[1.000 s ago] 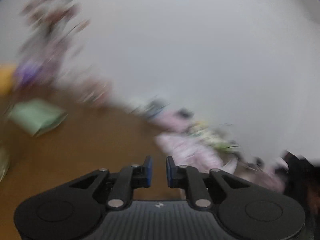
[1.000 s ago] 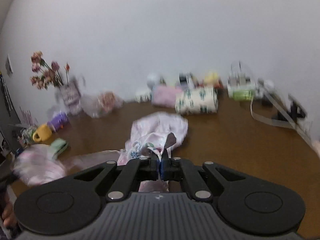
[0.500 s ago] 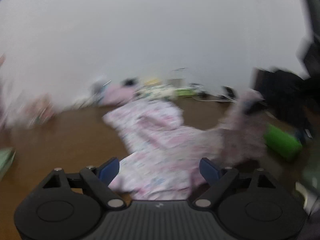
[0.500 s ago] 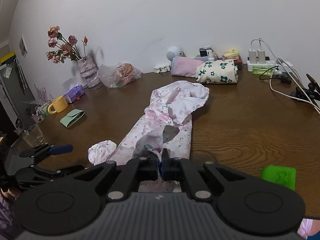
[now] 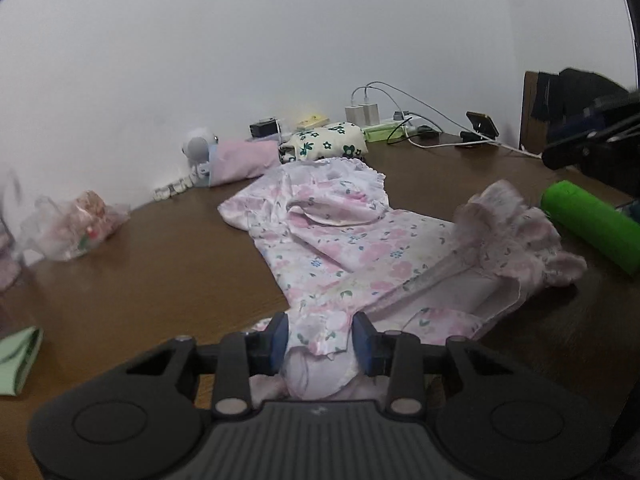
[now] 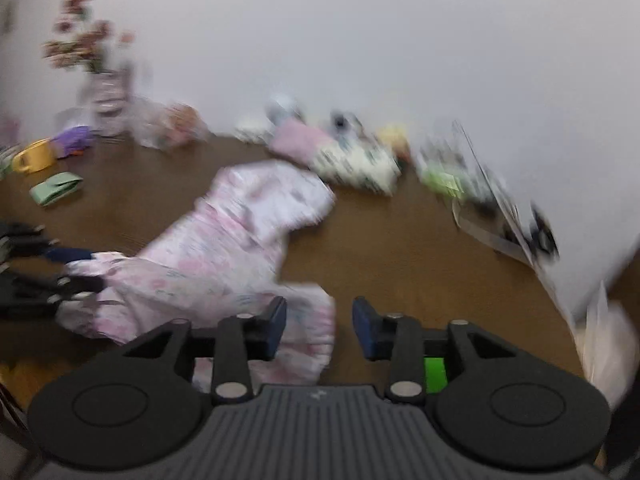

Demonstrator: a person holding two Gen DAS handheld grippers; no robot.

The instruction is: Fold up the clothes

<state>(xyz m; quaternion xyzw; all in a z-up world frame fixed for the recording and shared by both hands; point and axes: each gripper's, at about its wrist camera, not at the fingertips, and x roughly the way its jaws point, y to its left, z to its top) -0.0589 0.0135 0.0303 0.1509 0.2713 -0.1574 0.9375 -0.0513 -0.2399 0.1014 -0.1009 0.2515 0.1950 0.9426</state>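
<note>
Having let go of the floral garment (image 6: 224, 248) lying mid-table, the right gripper (image 6: 319, 326) now gapes apart, while the left gripper (image 5: 320, 340), fingers apart, straddles its near hem, readying the next fold.

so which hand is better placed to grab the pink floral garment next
Left. The left tongs already straddle a bunched edge of the pink floral garment, fingers apart. The right tongs are open, with cloth only beside one finger.

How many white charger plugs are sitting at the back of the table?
2: the white chargers stand side by side by the wall, right of the folded floral cloth. More may be hidden behind clutter.
</note>
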